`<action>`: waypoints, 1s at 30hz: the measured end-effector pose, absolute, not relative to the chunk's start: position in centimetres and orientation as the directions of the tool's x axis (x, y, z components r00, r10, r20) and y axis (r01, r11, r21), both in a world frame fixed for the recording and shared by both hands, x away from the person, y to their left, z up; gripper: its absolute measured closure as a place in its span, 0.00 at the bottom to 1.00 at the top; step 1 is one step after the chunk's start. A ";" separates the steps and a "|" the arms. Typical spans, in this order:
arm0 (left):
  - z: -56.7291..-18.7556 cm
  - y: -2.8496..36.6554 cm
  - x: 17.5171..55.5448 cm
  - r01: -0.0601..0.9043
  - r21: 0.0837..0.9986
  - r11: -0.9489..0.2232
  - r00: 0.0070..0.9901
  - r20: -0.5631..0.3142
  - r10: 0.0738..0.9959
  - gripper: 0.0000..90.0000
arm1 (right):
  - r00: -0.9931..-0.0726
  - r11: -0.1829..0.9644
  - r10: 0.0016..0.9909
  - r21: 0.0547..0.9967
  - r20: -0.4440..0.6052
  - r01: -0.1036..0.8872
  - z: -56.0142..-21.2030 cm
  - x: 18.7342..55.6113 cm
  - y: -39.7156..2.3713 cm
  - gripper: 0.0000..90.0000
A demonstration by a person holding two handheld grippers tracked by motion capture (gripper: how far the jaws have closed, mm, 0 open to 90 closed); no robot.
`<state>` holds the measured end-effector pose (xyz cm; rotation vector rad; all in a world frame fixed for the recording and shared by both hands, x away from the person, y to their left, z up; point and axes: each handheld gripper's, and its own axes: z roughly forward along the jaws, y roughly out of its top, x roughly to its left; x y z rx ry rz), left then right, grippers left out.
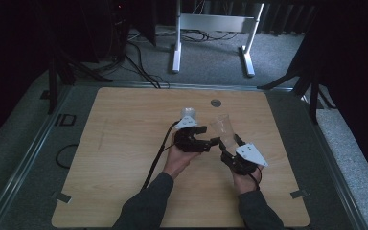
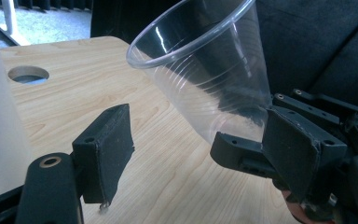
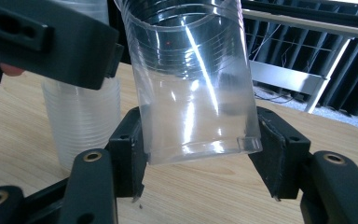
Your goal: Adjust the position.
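over on the left side of the table [image 1: 124, 143] sits the left gripper [image 1: 202, 136], jaws apart and nothing between them, pointing across toward the cup [image 1: 223, 128]. right behind it, touching or nearly so, stands the stack [image 1: 188, 115] of cups, upright on the wood.

moving right, the cup is clear plastic, clamped near its base by the right gripper [image 1: 229, 147], pads pressing both sides of the wall. in the right gripper view the cup [image 3: 191, 79] rises from between the jaws, base down, mouth up, leaning a bit. in the left gripper view the cup [image 2: 205, 74] tilts with its open rim up and toward the stack side, base low in the right gripper [image 2: 279, 144]. so its long axis runs from the right jaws up and away, mouth pointing up-left.

the left gripper is the nearer free one, just beside the cup wall, not touching as far as i can tell. my guess is the next move hinges on that small sideways gap.
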<state>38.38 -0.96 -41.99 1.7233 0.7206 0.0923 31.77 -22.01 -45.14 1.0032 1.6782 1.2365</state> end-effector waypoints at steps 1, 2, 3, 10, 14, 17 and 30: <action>-42.0 -1.0 38.4 0.415 0.904 -0.102 0.803 -0.311 0.507 0.27 | -0.362 0.204 0.921 0.970 -0.144 0.133 -45.1 31.8 -22.0 0.46; -42.0 -1.0 38.4 0.415 0.904 -0.102 0.803 -0.311 0.507 0.26 | -0.362 0.204 0.921 0.970 -0.144 0.133 -45.1 31.8 -22.0 0.46; -42.0 -1.1 38.5 0.420 0.903 -0.092 0.802 -0.322 0.503 0.26 | -0.362 0.205 0.921 0.970 -0.145 0.133 -45.2 31.7 -22.0 0.46; -41.8 -1.4 38.5 0.432 0.899 -0.067 0.798 -0.347 0.493 0.26 | -0.368 0.207 0.918 0.970 -0.147 0.130 -45.3 31.7 -21.8 0.46; -41.7 -1.7 38.6 0.438 0.897 -0.062 0.798 -0.357 0.486 0.26 | -0.371 0.207 0.917 0.970 -0.146 0.129 -45.3 31.6 -21.8 0.46; -41.7 -1.9 38.6 0.435 0.898 -0.069 0.801 -0.350 0.486 0.26 | -0.373 0.208 0.916 0.970 -0.147 0.129 -45.3 31.6 -21.8 0.46; -41.9 -2.3 39.0 0.465 0.884 -0.045 0.786 -0.389 0.481 0.25 | -0.388 0.213 0.909 0.969 -0.151 0.123 -45.4 31.6 -21.4 0.46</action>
